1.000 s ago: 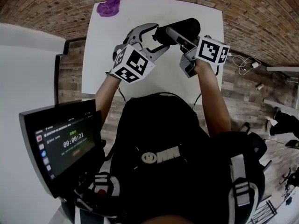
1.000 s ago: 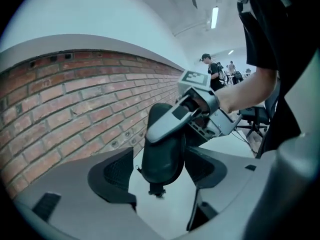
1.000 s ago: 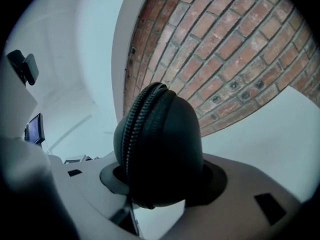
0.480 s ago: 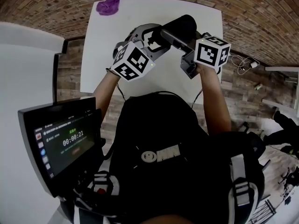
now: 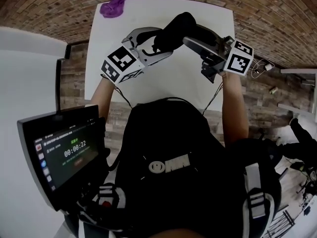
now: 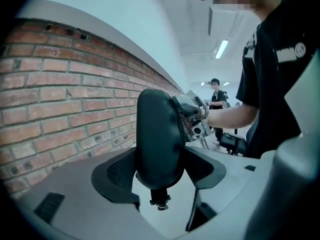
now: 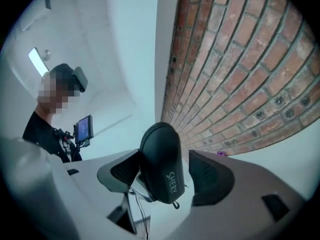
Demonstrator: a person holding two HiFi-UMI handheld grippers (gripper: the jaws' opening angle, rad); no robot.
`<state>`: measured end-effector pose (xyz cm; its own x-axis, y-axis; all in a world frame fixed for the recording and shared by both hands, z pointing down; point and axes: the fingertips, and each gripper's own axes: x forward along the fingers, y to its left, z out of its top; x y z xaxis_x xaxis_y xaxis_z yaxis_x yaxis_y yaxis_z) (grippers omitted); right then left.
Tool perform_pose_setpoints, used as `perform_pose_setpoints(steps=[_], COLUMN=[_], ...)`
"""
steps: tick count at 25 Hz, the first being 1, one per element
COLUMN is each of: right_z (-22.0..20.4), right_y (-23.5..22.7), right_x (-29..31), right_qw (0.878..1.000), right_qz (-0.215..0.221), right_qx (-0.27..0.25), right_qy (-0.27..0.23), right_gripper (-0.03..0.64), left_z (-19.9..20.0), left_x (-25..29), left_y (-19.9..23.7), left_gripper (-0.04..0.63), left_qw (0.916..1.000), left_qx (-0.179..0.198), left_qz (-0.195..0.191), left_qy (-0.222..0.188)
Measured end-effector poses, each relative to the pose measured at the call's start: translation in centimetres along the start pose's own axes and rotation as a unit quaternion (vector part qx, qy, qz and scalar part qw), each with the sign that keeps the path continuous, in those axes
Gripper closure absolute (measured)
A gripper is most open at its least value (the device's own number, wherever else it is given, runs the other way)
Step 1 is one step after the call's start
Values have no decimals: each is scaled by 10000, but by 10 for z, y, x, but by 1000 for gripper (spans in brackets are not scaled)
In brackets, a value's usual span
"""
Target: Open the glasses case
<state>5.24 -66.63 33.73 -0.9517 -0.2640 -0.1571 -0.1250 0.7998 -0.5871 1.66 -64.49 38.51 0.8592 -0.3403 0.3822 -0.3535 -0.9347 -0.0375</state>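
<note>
Reference item: a crumpled purple thing [image 5: 113,6] lies at 11 o'clock on the white tabletop [image 5: 163,88], well apart from the work. It has not moved.

Left hand-held gripper [image 6: 160,169]: it pinches one end of the black glasses case [image 5: 177,28], with a pad pressed on each flank. Compared with a second ago, its marker cube has swung outward toward 9 o'clock.

Glasses case: it is held in the air above the far half of the tabletop, at 12 o'clock from the person, and spans between the two grippers. It lay nearly level a second ago. Now its body is tilted, with the far end raised.

Right hand-held gripper [image 7: 167,174]: the jaws have just been opening. The other end of the case stands between them and leans on the pad at 9 o'clock in the right gripper view. There is a visible gap at the opposite pad, so the jaws here are spread, not clamped. The gripper has also shifted toward 3 o'clock.

Meaning for the task: the case appears closed, since no view shows a parted seam. The right side is probably being re-seated for a better purchase, while the left side alone carries the case. Risk: a single-end hold may let the case pivot.
</note>
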Motion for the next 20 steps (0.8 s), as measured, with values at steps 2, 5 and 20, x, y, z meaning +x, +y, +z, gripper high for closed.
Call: perform_pose_setpoints(steps=[2, 5, 20], right_z=[11, 17, 36], right_y=[-3, -3, -9], right_x=[-4, 0, -13], right_qw=[9994, 9980, 9928], right_qz=[-118, -234, -367], right_qx=[-40, -266, 323], right_qy=[-338, -525, -1089], right_gripper=[325, 326, 387], left_z=[3, 7, 17], left_x=[-1, 0, -17], left_y=[3, 4, 12], left_gripper=[282, 282, 282], left_qw=[9997, 9985, 9861], left_qx=[-235, -487, -1241], left_qz=[10, -45, -424], left_qy=[-107, -254, -1016])
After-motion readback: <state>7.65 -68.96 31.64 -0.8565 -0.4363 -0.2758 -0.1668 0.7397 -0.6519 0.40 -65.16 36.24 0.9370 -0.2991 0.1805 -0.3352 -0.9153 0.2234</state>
